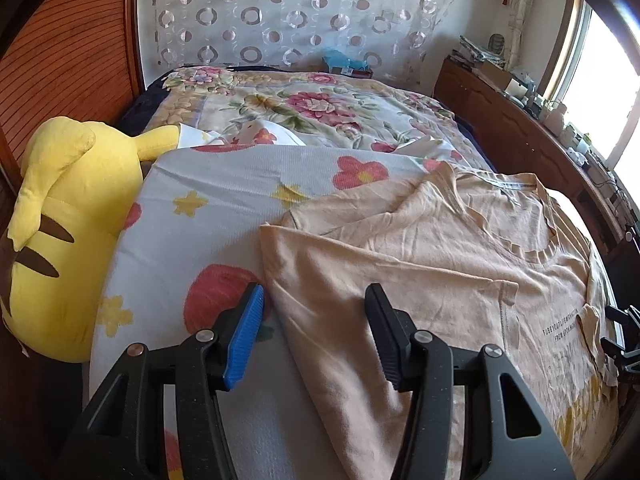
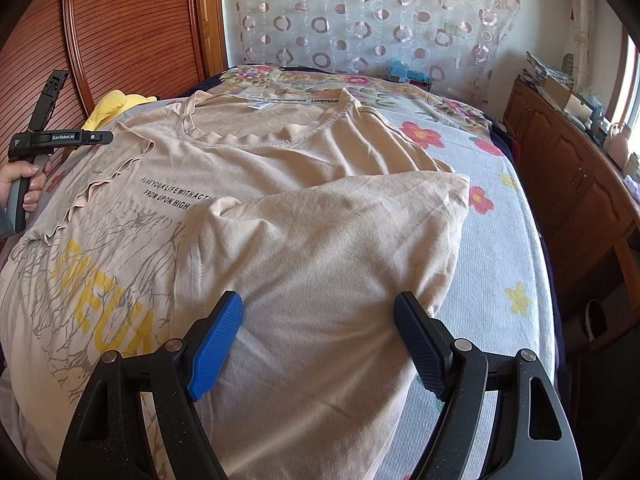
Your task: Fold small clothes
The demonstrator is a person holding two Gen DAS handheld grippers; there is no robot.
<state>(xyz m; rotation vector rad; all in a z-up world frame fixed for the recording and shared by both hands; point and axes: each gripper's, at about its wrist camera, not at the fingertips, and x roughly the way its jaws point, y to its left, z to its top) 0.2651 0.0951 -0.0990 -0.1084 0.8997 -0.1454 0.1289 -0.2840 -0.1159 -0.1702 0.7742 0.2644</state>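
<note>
A beige T-shirt (image 1: 440, 256) with black and yellow print lies spread on the flowered bedspread (image 1: 208, 216); it also shows in the right wrist view (image 2: 280, 168). One side panel (image 2: 328, 248) is folded over onto the shirt's front. My left gripper (image 1: 314, 304) is open and empty, its jaws standing astride the shirt's left edge. My right gripper (image 2: 318, 316) is open and empty, just above the folded panel. The left gripper's body (image 2: 40, 136), held by a hand, shows at the far left of the right wrist view.
A yellow plush toy (image 1: 64, 240) lies at the bed's left side by the wooden headboard (image 1: 68, 60). A flowered quilt (image 1: 312, 108) covers the far end of the bed. A wooden sideboard (image 1: 532, 140) with clutter runs along the right under the window.
</note>
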